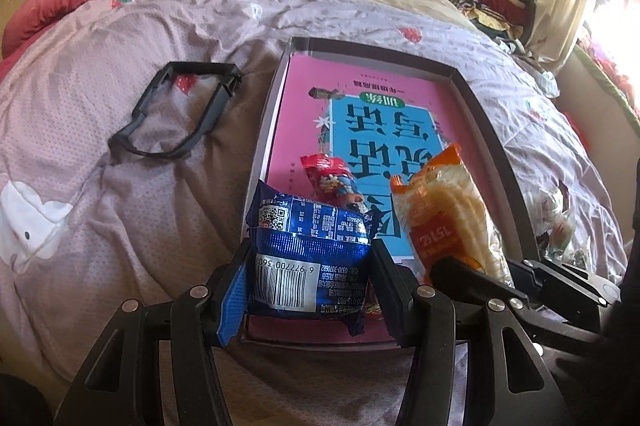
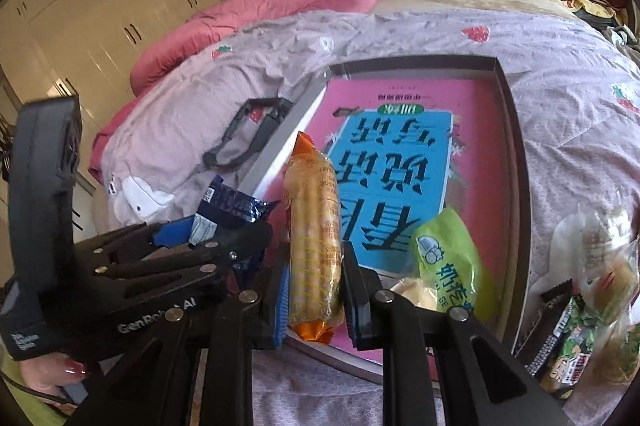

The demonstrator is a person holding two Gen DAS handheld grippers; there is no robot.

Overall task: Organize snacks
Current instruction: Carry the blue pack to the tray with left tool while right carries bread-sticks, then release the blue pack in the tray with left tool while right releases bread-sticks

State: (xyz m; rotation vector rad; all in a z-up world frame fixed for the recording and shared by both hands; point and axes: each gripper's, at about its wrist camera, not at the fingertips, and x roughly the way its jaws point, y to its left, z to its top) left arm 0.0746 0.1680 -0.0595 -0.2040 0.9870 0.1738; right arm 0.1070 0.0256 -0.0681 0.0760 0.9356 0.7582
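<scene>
I am holding the left gripper [image 1: 308, 286] clamped on a blue snack packet [image 1: 310, 258], hanging it over the near edge of the shallow box [image 1: 496, 130] lying on the lilac bedspread [image 1: 120, 146]; the right gripper [image 2: 314, 292] is pinching an orange-ended wafer pack [image 2: 314, 242] upright, jaws nearly together, above the same near edge; a red packet [image 1: 330, 180] is resting inside on the pink-and-blue book [image 2: 400, 166]; a green packet [image 2: 448, 262] is lying at the box's near corner; more snacks [image 2: 592, 290] are sitting outside, just beside its right wall.
</scene>
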